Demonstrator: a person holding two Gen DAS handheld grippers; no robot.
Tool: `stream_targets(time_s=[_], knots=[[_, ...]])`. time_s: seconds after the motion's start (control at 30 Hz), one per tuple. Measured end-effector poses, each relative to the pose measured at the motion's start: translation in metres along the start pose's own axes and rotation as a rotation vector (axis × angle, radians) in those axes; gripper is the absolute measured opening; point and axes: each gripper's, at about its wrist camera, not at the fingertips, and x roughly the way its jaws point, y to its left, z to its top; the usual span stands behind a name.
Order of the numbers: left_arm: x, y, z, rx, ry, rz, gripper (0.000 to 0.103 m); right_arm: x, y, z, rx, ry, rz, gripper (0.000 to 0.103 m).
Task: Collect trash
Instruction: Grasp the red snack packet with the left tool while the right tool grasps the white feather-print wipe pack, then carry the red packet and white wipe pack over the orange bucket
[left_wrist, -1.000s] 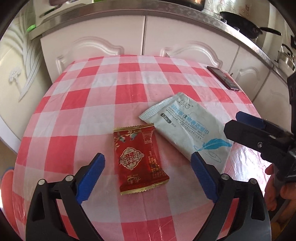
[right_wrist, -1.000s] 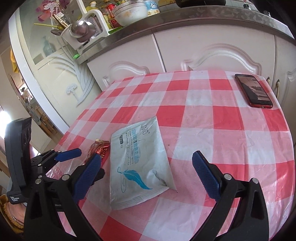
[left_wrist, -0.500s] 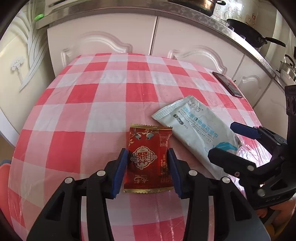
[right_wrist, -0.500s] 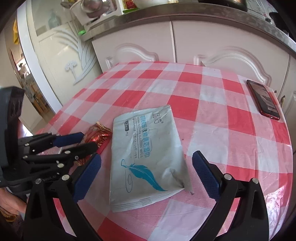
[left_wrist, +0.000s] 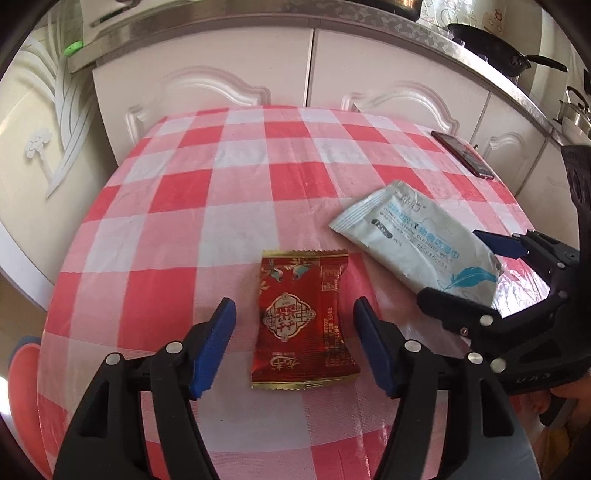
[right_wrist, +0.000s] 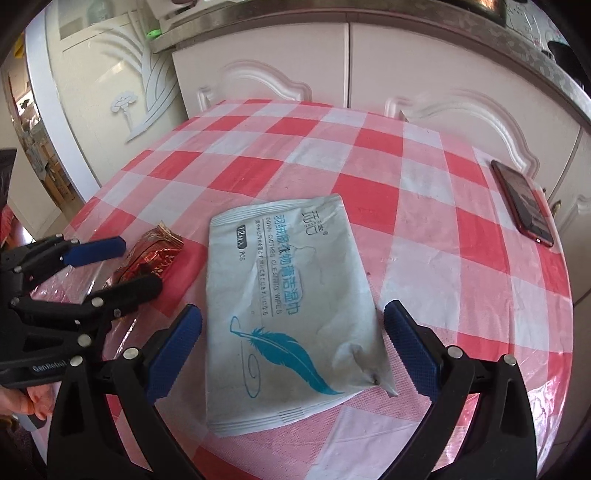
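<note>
Now the left claw (left_wrist: 293, 345) is opening, pads clear of the red snack wrapper (left_wrist: 303, 321) between them, while the right claw (right_wrist: 293, 354) stands spread around the white wipes pack (right_wrist: 291, 314) on the bench (right_wrist: 369, 155).

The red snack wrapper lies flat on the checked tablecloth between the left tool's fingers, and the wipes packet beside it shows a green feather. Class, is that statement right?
One detail is wrong: the feather on the wipes packet is blue, as the right wrist view shows. The rest holds: the red snack wrapper lies flat on the checked tablecloth between the left tool's opening fingers, which do not touch it.
</note>
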Motion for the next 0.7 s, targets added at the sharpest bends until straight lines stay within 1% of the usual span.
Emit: stream_targets(time_s=[0.07,0.17,0.23,0.27,0.33,0.4,0.53,0.7], knots=[[0.001,-0.004,0.0,0.022,-0.002,0.008,0.067,-0.001,-0.002,0.0,0.01,-0.005,0.014,0.099],[0.002,-0.005,0.001,0.017,-0.013,0.002,0.061,-0.002,0.0,-0.001,-0.001,-0.005,0.007,0.096],[0.001,-0.005,0.001,0.024,-0.019,0.003,0.049,-0.004,0.002,-0.001,-0.024,-0.014,-0.001,0.085],[0.0,-0.005,0.001,0.023,-0.022,-0.001,0.046,-0.004,0.002,-0.002,-0.027,-0.015,0.002,0.084],[-0.001,-0.004,0.001,0.017,-0.026,-0.023,0.046,-0.005,0.0,-0.002,-0.022,-0.024,0.009,0.077],[-0.001,-0.003,0.0,0.012,-0.027,-0.026,0.046,-0.007,-0.003,-0.002,-0.004,-0.034,0.021,0.075],[-0.006,0.002,-0.001,-0.012,-0.046,-0.023,0.045,-0.011,-0.012,-0.002,0.038,-0.052,0.054,0.072],[-0.017,0.01,-0.002,-0.04,-0.066,-0.03,0.045,-0.016,-0.015,-0.001,0.067,-0.083,0.088,0.071]])
